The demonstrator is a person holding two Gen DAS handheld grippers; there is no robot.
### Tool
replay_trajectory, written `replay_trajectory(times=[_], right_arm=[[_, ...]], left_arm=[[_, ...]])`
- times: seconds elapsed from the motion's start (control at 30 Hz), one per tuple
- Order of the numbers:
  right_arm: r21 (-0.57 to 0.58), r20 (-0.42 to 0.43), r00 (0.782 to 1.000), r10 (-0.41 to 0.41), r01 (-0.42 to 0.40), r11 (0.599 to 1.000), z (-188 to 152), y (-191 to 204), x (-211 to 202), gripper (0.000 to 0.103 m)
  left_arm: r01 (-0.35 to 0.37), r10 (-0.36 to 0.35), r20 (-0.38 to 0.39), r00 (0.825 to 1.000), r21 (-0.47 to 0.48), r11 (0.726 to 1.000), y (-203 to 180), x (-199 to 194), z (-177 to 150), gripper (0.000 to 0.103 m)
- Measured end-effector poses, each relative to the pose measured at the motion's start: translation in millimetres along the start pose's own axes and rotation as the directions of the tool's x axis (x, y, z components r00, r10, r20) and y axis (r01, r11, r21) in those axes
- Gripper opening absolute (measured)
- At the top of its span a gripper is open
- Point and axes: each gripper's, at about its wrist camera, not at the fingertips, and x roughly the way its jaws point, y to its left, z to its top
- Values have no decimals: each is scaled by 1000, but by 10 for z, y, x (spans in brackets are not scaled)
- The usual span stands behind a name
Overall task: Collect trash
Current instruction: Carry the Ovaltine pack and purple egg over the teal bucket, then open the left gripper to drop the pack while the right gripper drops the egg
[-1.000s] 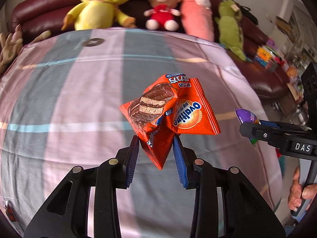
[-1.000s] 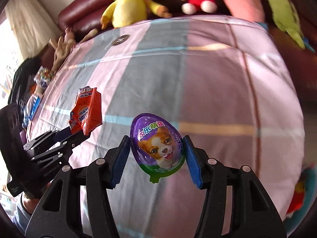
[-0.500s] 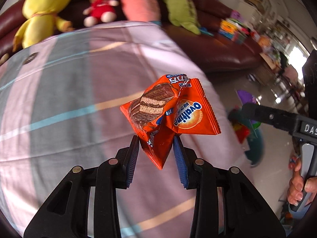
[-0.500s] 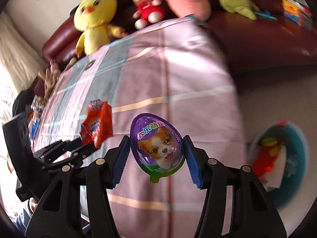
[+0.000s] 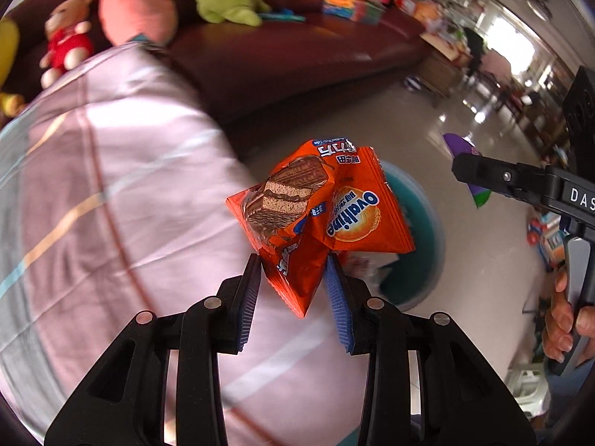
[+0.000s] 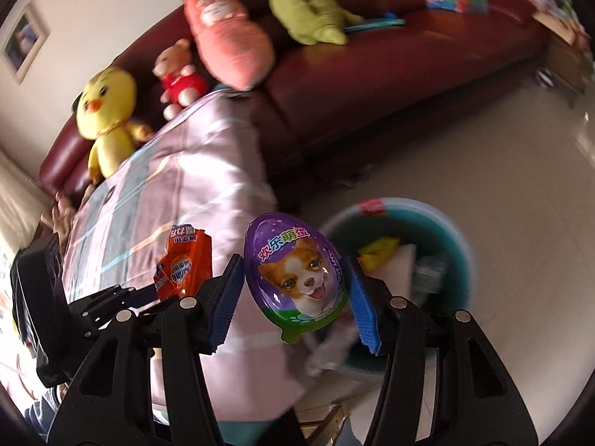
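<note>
Left wrist view: the left hand-held gripper (image 5: 293,282) points steeply down, its blue pads pinching the lower corner of a crumpled orange Ovaltine wafer wrapper (image 5: 319,215), which stands up above the fingers. Under and behind the wrapper sits a teal waste bin (image 5: 427,223), mostly hidden by it, on a glossy pale floor (image 5: 372,122). To the left lies the rounded edge of the desk, draped in a pink and grey striped cloth (image 5: 111,204); the gripper hangs just past that edge. A dark red sofa (image 5: 279,48) with plush toys runs across the top. At the right, the right hand-held gripper (image 5: 461,163) reaches in, a person's hand (image 5: 565,319) wrapped round its handle, a purple tip showing beside its finger. Right wrist view: the right hand-held gripper (image 6: 293,290) tilts down, its pads closed on the sides of a purple plastic egg package (image 6: 297,271) printed with a puppy. Just right of it and lower stands the teal bin (image 6: 457,238), open-topped, with a yellow wrapper (image 6: 379,249) and pale papers inside. The cloth's edge (image 6: 208,171) falls away at the left of the bin, with bare floor (image 6: 483,141) between bin and sofa (image 6: 372,67). At the lower left the left gripper (image 6: 148,293) holds the orange wrapper (image 6: 184,264) over the cloth.
</note>
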Motion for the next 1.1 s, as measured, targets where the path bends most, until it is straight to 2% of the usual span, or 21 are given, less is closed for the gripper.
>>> replay_trajectory(times=[0.17, 0.47, 0.57, 0.63, 0.7, 1.1], right_arm=[[39, 2, 1000, -5, 4, 999, -7, -268, -53, 52], [79, -4, 1000, 13, -13, 997, 17, -483, -50, 52], [85, -2, 1000, 10, -10, 996, 29, -529, -59, 53], [89, -4, 1000, 8, -7, 996, 36, -551, -57, 53], [91, -9, 1000, 5, -4, 996, 35, -564, -42, 53], [95, -56, 998, 9, -4, 996, 28, -552, 172, 53]], left_arm=[[32, -30, -42, 999, 42, 999, -332, 247, 62, 38], [78, -66, -118, 991, 105, 991, -733, 629, 103, 38], [92, -76, -139, 987, 113, 989, -830, 744, 113, 51], [94, -78, -144, 987, 108, 990, -843, 800, 116, 76], [73, -59, -135, 989, 103, 992, -832, 828, 115, 86], [43, -32, -139, 990, 76, 996, -654, 775, 58, 90]])
